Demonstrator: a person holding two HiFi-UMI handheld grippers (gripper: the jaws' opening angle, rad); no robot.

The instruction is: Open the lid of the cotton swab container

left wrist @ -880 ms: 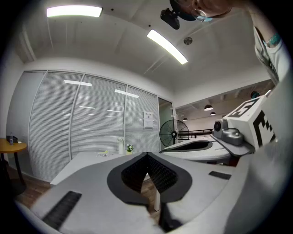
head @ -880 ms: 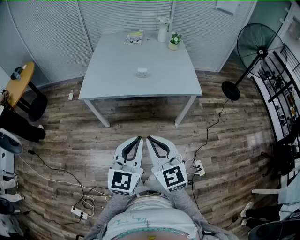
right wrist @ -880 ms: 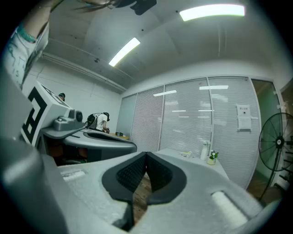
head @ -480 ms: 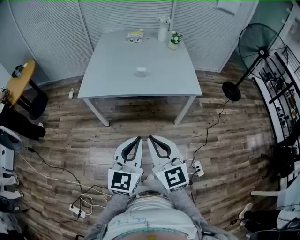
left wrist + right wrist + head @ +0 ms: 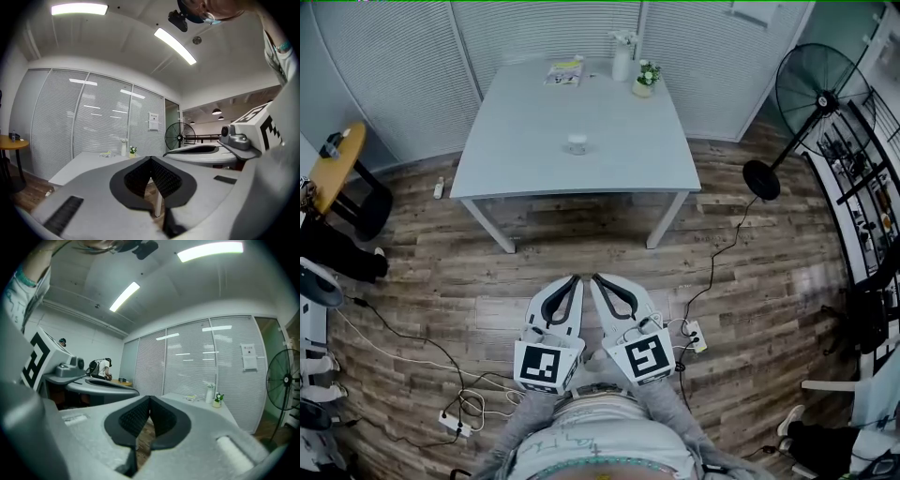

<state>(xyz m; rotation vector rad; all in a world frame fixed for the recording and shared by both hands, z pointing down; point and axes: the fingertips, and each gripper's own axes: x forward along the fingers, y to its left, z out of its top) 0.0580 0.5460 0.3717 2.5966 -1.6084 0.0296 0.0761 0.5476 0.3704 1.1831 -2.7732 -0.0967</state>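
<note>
Head view: the small white round cotton swab container [image 5: 577,142] sits mid-way on the pale grey rectangular table [image 5: 516,150], well apart from both grippers. The left gripper [image 5: 576,279] and right gripper [image 5: 597,278] are side by side over the brown wooden floor [image 5: 750,309], each with its jaws pressed together.

left gripper [image 5: 576,278], right gripper [image 5: 596,278]: white shells [image 5: 542,314], black pads [image 5: 139,177], marker cubes [image 5: 541,366].

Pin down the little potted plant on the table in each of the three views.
Head view: potted plant near the far right corner of the table, top centre.
Left gripper view: plant just left of centre.
Right gripper view: plant right of centre.
Shared landmark: standing fan, to the plant's right in all three.
</note>
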